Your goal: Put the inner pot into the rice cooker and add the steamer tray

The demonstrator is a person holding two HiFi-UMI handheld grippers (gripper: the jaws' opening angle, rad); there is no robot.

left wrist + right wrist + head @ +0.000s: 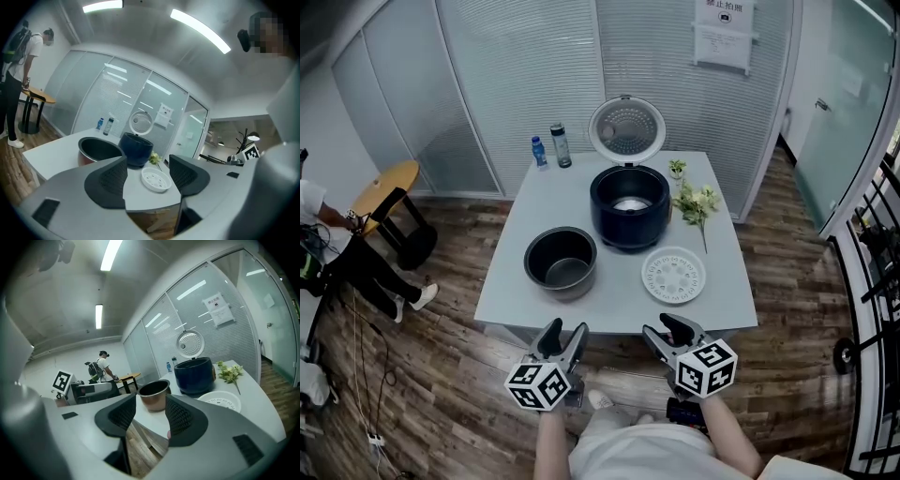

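The dark metal inner pot (561, 261) stands empty on the grey table (553, 202), front left of the dark blue rice cooker (629, 206), whose lid (626, 129) is up. The white perforated steamer tray (674, 275) lies flat to the pot's right. Both grippers hover off the table's near edge, level with it. My left gripper (564, 336) is open and empty; in its own view the left gripper (147, 176) faces the tray (155, 179). My right gripper (667, 330) is open and empty; in its own view the right gripper (151, 416) faces the pot (153, 393).
Two bottles (551, 148) stand at the table's back left corner. A sprig of flowers (696, 202) lies right of the cooker. A person (337, 244) is by a round wooden table (386, 186) at the far left. Glass partition walls close the back.
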